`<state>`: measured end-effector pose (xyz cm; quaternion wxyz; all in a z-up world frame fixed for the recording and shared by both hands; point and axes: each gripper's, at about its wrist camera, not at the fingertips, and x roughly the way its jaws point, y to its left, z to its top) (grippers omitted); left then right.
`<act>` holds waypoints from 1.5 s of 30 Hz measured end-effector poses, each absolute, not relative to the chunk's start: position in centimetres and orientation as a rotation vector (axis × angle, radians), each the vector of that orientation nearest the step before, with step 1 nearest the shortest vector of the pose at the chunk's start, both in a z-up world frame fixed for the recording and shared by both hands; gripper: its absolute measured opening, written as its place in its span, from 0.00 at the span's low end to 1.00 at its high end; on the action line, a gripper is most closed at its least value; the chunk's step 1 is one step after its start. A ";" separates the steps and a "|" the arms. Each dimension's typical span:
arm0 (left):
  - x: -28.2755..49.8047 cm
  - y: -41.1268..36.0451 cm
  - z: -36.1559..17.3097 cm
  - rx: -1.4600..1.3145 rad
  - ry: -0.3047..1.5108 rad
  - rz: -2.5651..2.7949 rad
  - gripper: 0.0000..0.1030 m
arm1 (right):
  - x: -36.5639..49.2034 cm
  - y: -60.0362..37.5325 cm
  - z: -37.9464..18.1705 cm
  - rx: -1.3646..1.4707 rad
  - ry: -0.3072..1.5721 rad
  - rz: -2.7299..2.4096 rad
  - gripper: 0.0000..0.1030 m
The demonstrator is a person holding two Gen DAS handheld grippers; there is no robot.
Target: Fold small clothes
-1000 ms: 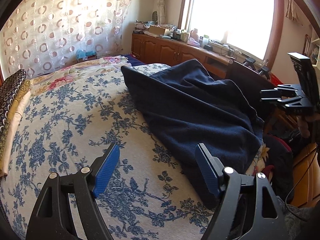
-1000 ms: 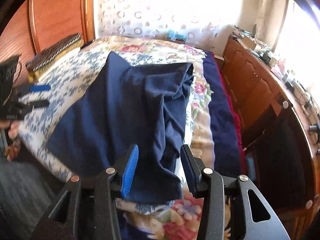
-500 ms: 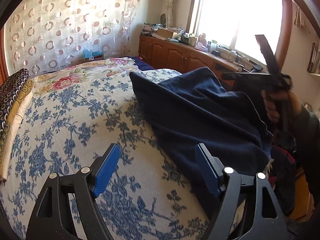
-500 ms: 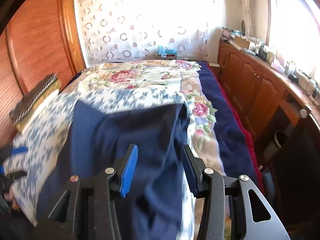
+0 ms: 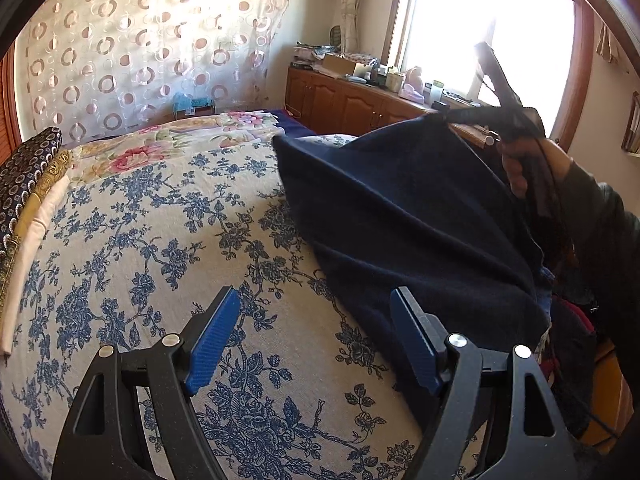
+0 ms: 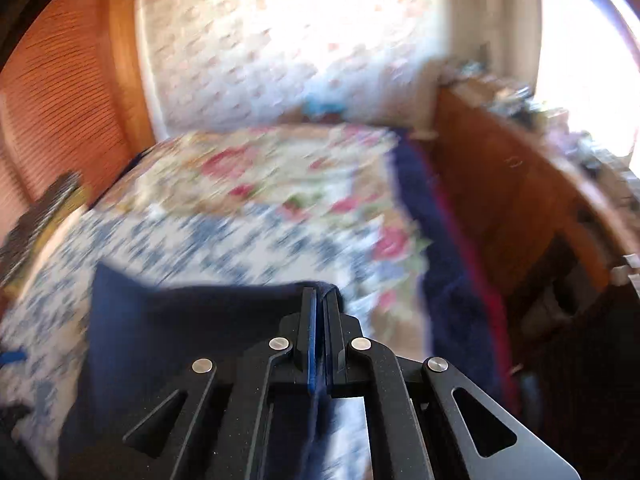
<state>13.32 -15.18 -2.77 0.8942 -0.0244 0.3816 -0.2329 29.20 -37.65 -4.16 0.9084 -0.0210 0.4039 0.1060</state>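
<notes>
A dark navy garment (image 5: 404,216) lies on the right side of the bed, with one corner lifted into the air. My right gripper (image 6: 319,300) is shut on that corner of the navy garment (image 6: 192,320), and the cloth hangs down from it. In the left wrist view the right gripper (image 5: 460,118) holds the raised corner near the window. My left gripper (image 5: 316,316) is open and empty, low over the bedspread, just left of the garment's near edge.
The bed has a blue floral bedspread (image 5: 140,240). Folded cushions (image 5: 28,176) are stacked at the left edge. A wooden cabinet (image 5: 352,104) with clutter runs under the window at the right. A patterned curtain (image 5: 140,48) hangs behind the bed.
My right gripper has closed on a corner of the navy garment and lifted it up. The right wrist view is blurred from motion. The left gripper has stayed open in place.
</notes>
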 end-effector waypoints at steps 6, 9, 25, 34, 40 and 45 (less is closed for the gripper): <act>13.1 -15.3 -2.9 -0.049 0.802 -0.490 0.76 | 30.9 -38.1 -5.6 -0.075 0.934 0.136 0.38; 13.1 -15.4 -3.0 -0.050 0.811 -0.491 0.76 | 29.4 -38.0 -5.1 -0.091 0.917 0.172 0.51; 12.8 -16.2 -3.1 -0.028 0.828 -0.494 0.76 | 13.9 -39.1 -3.6 -0.076 0.849 0.341 0.72; 12.1 -16.8 -3.4 -0.024 0.850 -0.510 0.76 | 12.2 -38.6 -4.3 -0.087 0.875 0.353 0.72; 11.0 -17.3 -4.1 -0.017 0.881 -0.528 0.76 | 12.0 -38.7 -4.0 -0.075 0.872 0.350 0.72; 10.1 -18.1 -4.1 -0.016 0.890 -0.553 0.76 | 10.9 -38.0 -4.2 -0.081 0.857 0.329 0.72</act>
